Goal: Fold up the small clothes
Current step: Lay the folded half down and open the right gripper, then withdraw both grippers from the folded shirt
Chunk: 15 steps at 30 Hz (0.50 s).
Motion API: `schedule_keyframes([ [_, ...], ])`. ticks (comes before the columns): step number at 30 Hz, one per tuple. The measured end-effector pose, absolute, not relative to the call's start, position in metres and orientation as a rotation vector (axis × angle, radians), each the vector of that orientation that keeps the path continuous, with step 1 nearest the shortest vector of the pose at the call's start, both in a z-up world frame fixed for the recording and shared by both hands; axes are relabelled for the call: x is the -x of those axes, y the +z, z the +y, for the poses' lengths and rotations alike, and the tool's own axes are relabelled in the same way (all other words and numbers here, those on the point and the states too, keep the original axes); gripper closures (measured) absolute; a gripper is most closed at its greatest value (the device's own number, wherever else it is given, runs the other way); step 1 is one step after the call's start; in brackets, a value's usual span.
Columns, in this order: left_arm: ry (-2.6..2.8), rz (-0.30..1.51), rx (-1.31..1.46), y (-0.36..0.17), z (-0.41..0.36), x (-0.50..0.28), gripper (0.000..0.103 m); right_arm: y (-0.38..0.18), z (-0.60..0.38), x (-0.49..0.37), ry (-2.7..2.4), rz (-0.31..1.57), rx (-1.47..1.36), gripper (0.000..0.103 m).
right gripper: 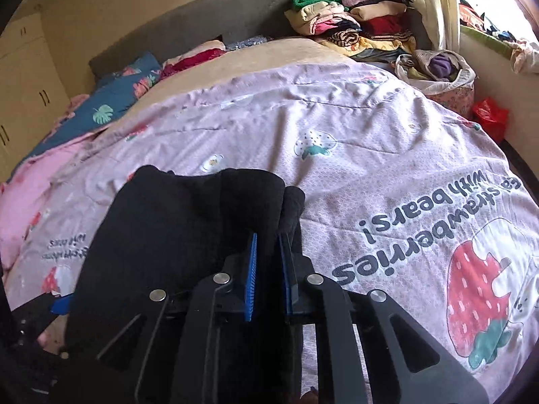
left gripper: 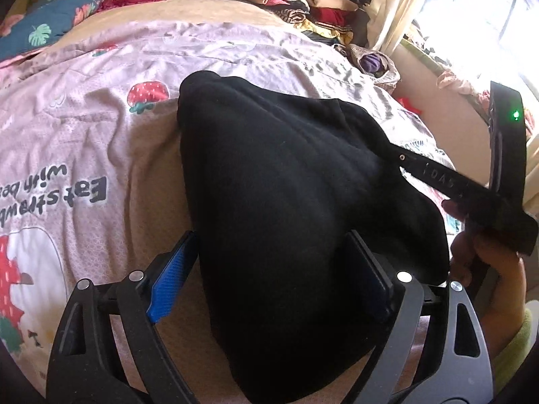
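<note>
Black cloth (left gripper: 286,202) fills the space between the spread fingers of the left gripper (left gripper: 269,269); its blue pad (left gripper: 173,277) stands clear of the fabric on one side while the other finger lies against it, so the jaws are wide and not clamped. On the right wrist view, the right gripper (right gripper: 267,277) has its blue pads nearly together, pinching an edge of the same black garment (right gripper: 188,222), which bunches just past the fingertips. From the left camera the right tool reaches into the cloth's far edge, held by a hand (left gripper: 485,262). The garment lies on a pink strawberry-print quilt (right gripper: 370,141) covering the bed. Beyond the quilt sit a blue leaf-print pillow (right gripper: 111,107), a pile of folded clothes (right gripper: 350,20), a basket of laundry (right gripper: 438,67) and a bright window (left gripper: 488,17).
</note>
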<state>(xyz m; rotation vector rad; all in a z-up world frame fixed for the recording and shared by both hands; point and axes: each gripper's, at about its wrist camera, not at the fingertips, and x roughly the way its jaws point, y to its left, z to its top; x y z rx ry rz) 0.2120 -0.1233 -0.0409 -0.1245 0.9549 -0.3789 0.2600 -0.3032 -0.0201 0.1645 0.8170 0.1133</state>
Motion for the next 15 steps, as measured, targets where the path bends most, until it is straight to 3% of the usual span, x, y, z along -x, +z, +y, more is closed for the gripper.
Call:
schedule_keyframes([
  [4,-0.379,0.95,0.124,-0.04,-0.123,-0.209,0.023,-0.022,-0.298,-0.258,0.071,0.82,-0.12,0.089],
  [15,-0.363,0.944,0.124,-0.035,-0.121,-0.202,0.023,-0.016,-0.31,-0.241,0.005,0.788,-0.115,0.061],
])
